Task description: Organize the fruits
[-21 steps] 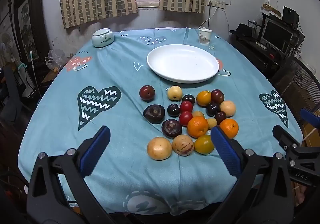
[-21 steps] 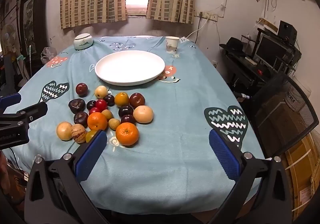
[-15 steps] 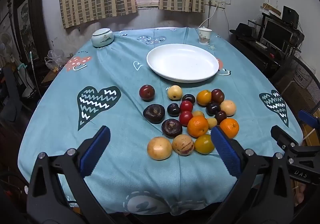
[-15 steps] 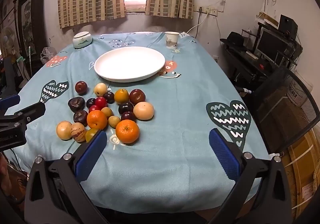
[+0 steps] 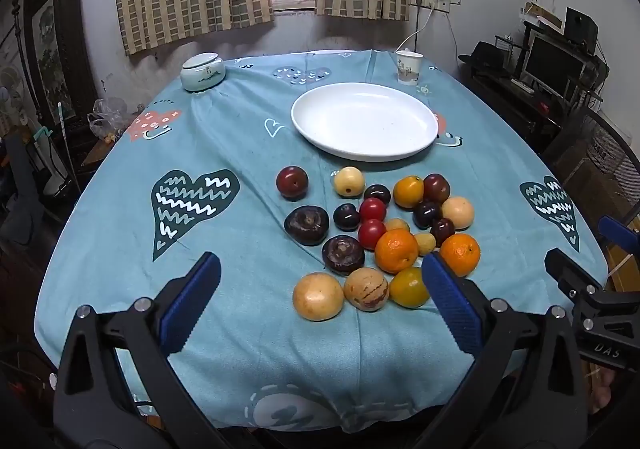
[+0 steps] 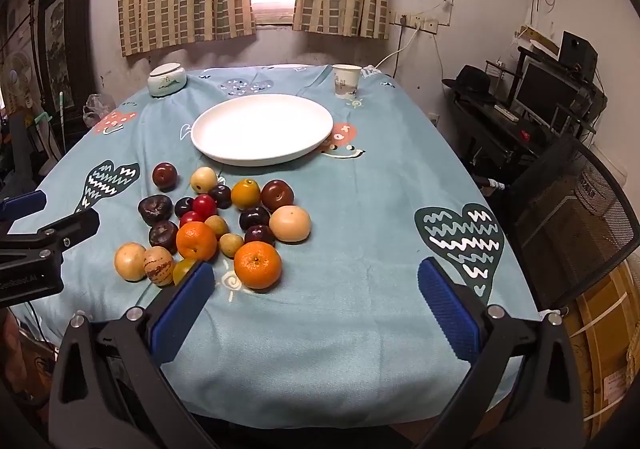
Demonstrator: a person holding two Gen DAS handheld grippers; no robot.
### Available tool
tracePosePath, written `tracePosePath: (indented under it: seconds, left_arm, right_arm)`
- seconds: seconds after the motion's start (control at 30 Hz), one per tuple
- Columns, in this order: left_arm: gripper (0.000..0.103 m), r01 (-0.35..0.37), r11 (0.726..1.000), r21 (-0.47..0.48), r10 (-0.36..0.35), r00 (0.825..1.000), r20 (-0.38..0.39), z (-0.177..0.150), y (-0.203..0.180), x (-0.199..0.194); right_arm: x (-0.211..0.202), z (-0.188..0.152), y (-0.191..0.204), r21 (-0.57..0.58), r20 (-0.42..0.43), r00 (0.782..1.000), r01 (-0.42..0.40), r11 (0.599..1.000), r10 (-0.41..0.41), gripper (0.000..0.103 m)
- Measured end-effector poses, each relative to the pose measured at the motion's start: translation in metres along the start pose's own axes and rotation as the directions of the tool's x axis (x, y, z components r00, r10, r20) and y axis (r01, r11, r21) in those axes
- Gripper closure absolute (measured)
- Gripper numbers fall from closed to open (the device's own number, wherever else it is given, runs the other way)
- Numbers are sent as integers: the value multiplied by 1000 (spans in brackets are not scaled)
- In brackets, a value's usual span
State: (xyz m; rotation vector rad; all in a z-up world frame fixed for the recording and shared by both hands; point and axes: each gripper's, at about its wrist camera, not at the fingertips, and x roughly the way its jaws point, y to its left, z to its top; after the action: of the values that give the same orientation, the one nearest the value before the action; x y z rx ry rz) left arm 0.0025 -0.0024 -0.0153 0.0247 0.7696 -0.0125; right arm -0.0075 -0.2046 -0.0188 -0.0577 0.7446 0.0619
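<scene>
A pile of mixed fruit (image 5: 376, 233) lies on the blue tablecloth: oranges (image 5: 396, 251), dark plums (image 5: 307, 225), red ones (image 5: 372, 209), yellow ones (image 5: 318, 296). It also shows in the right wrist view (image 6: 216, 225). An empty white plate (image 5: 364, 121) sits beyond the pile, and shows in the right wrist view (image 6: 262, 129). My left gripper (image 5: 320, 305) is open and empty, over the table's near edge in front of the fruit. My right gripper (image 6: 316, 305) is open and empty, to the right of the pile, near an orange (image 6: 257, 264).
A lidded ceramic jar (image 5: 202, 71) stands at the far left and a paper cup (image 5: 409, 67) at the far right of the table. A mesh chair (image 6: 576, 205) and a desk with a monitor (image 6: 548, 93) stand to the right.
The right gripper's view has moved slightly forward and left towards the fruit. The left gripper has barely moved. The fruit has not moved.
</scene>
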Motion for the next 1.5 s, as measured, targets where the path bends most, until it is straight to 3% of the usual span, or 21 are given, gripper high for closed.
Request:
tracePosePath:
  seconds: [1.5]
  left_arm:
    - [2,-4,1000,-13,3,998,-56,-1,10,23]
  right_arm:
    - [6,-2,14,-44,-16,999,-29,999,29,1]
